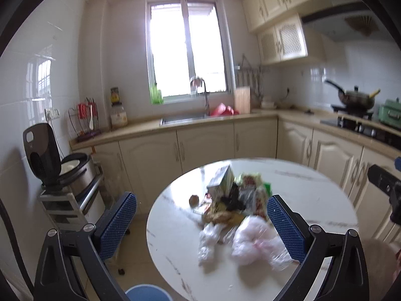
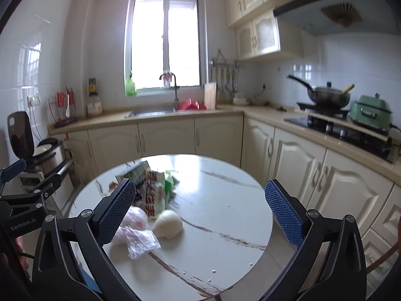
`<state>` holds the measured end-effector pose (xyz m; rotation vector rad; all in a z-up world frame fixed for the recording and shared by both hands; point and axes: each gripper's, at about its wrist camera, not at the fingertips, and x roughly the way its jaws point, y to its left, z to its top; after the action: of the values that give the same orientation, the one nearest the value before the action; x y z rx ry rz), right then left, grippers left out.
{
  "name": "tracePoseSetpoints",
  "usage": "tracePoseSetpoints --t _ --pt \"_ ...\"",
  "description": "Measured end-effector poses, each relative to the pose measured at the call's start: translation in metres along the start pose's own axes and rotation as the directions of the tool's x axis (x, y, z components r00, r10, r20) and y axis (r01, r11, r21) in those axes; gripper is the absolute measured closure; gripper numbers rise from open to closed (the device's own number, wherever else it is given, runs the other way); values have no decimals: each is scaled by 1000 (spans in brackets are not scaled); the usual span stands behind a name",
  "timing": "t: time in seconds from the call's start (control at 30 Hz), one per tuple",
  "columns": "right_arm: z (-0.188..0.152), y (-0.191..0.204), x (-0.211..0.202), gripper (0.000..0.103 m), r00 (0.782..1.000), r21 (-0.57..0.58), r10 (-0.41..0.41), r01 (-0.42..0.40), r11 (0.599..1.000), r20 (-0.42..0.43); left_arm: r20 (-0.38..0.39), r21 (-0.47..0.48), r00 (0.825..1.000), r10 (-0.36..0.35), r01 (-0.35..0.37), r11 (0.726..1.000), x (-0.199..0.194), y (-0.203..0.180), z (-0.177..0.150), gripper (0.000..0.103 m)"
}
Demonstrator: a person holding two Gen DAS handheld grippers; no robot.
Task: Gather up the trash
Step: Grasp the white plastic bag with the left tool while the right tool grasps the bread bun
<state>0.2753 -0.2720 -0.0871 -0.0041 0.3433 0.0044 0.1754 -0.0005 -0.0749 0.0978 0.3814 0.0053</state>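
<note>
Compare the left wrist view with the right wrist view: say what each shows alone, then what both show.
Left wrist only: a blue bin on the floor beside the table and a small brown lump by the trash.

Right wrist only: a white rounded lump lying beside the wrappers.

Both: the round marble table with the trash pile, the sink, the wok, and each open tool, left and right.

Both grippers, the left gripper and the right gripper, share black angular frames, silver screws and blue dimpled pads. White "GenRobot.AI" lettering marks one body.
</note>
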Motion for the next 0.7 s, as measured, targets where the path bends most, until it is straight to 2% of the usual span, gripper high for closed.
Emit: tracePoseSetpoints --t 0.17,0.23,0.3,0.4,0.47,0.63,0.7 --pt "-23 1 63 0 987 9 31 -30 1000 -156 -167 12 986 8 -6 1000 61 7 -18 1" --pt "-33 6 92 0 970 13 54 -53 999 -238 -224 -13 974 -22 20 1000 84 9 -20 1" --pt "-43 12 123 0 942 20 80 -78 997 -327 -267 -23 963 -41 36 999 103 8 -19 1" --pt "-56 20 163 0 896 60 126 -111 992 -427 -299 1 953 -56 59 998 128 -1 -21 1" --pt "-63 24 181 1 880 66 134 -117 991 -455 -311 21 948 -73 84 996 141 -8 -22 1" --pt "-76 29 203 14 847 66 149 -134 989 -510 -336 46 936 -103 126 991 174 -24 -19 1" --pt "-82 29 207 24 836 74 159 -142 987 -525 -340 71 934 -106 138 988 188 -33 -18 1"
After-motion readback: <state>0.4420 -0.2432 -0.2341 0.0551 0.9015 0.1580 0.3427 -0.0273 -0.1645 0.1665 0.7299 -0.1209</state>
